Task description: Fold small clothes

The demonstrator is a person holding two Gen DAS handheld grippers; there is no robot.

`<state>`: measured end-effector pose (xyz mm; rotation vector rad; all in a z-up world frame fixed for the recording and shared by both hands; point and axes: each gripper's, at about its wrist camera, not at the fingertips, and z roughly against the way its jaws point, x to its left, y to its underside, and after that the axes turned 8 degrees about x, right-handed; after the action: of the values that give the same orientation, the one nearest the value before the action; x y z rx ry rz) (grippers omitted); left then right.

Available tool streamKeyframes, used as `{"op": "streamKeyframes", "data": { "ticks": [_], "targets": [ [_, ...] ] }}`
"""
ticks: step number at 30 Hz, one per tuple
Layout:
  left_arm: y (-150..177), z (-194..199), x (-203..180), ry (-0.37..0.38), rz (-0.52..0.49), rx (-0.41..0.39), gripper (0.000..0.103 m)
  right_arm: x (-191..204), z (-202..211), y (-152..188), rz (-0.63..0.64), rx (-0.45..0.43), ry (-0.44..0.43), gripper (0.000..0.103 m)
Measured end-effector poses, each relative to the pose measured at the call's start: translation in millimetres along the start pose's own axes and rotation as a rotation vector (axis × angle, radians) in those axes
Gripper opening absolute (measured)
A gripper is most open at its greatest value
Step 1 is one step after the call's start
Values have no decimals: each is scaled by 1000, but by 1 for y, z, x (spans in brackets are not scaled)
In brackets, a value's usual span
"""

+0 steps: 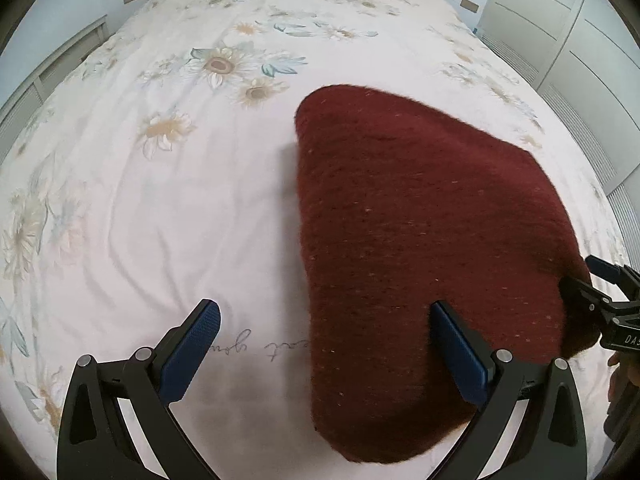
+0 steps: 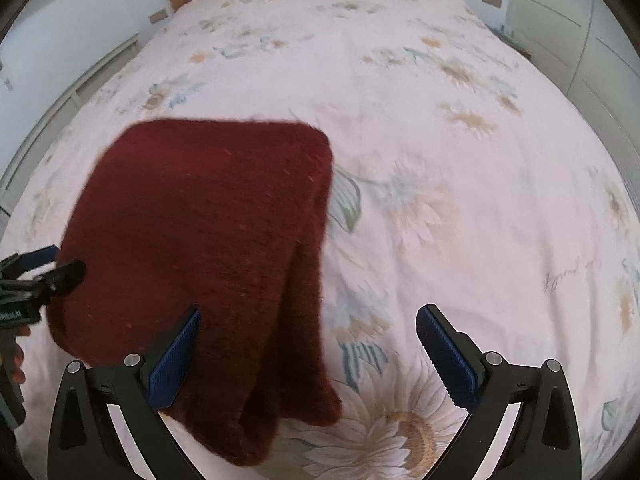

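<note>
The knit [image 1: 420,248] lies on the bed [image 1: 160,200], dark red and fuzzy, already doubled into a thick slab with a second layer showing along its near right edge in the right view. I'd judge the fold to be mostly made, and this a pause between folds or just after the last one. If another fold is wanted, the next move calls for both tongs to come down on one end of the slab, pinch through all layers, and carry it over without letting the soft wool slide apart.

The left gripper [image 1: 324,344] is spread wide and holds nothing; one pad [image 1: 460,356] hangs over the knit's near left edge, the other over bare sheet. The right gripper [image 2: 308,352] is likewise spread wide and empty, its left pad [image 2: 176,360] over the wool, its right pad [image 2: 444,356] over a printed sunflower [image 2: 400,432]. Whether either pad actually touches the wool is hard to tell from these angles; they look to be just above it.
</note>
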<state>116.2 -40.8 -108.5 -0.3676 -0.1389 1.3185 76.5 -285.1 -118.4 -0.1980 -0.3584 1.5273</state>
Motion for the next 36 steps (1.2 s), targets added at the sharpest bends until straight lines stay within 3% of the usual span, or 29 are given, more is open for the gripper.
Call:
{"op": "streamKeyframes", "data": {
  "ticks": [7,15,18,25,36],
  "targets": [
    [5,-4,3,15,20,-15,103,-3,-13,11,-25,-36,2,103],
    [9,45,-2,-31,33,-54,102,1,42,15,-27,-92,11,103],
    [19,75,-7,-40,30,-91,102,1,70,24,-26,-118,18,103],
    [52,132,-19,-137,4,-150,102,-8,138,56,-36,-197,75,103],
    [97,143,1,-187,76,-99,102,-25,169,102,-76,-212,162,103]
  ]
}}
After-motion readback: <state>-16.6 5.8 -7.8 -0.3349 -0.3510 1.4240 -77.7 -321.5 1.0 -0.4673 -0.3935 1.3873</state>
